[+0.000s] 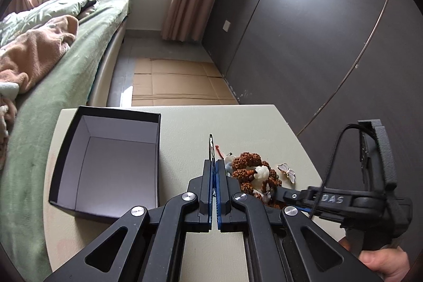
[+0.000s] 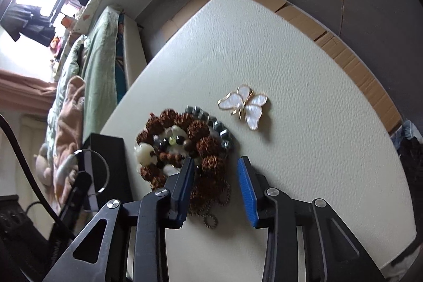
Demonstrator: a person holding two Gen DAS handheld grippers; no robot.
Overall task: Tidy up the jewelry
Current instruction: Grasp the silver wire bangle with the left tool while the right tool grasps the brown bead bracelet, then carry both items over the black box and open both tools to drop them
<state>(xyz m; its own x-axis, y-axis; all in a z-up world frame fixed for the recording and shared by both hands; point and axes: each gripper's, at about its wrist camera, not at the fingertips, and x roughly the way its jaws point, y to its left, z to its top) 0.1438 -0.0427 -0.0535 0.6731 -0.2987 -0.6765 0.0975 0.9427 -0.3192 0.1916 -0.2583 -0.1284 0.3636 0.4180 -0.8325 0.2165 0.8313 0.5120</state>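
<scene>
My left gripper (image 1: 213, 163) is shut on a thin silver bangle (image 1: 210, 147), held edge-on above the table; the bangle also shows in the right wrist view (image 2: 101, 171). An open black box (image 1: 111, 163) with a pale inside stands to its left. A heap of brown seed beads, white stones and dark metallic beads (image 2: 185, 144) lies on the table, also in the left wrist view (image 1: 253, 176). My right gripper (image 2: 216, 163) is open, its fingers straddling the near part of the heap. A white and gold butterfly brooch (image 2: 244, 106) lies beyond it.
The pale leather-textured table (image 2: 317, 149) ends close beyond the box. A bed with green bedding (image 1: 53, 70) runs along the left. Flattened cardboard (image 1: 174, 83) covers the floor. A dark wardrobe wall (image 1: 304, 31) stands on the right.
</scene>
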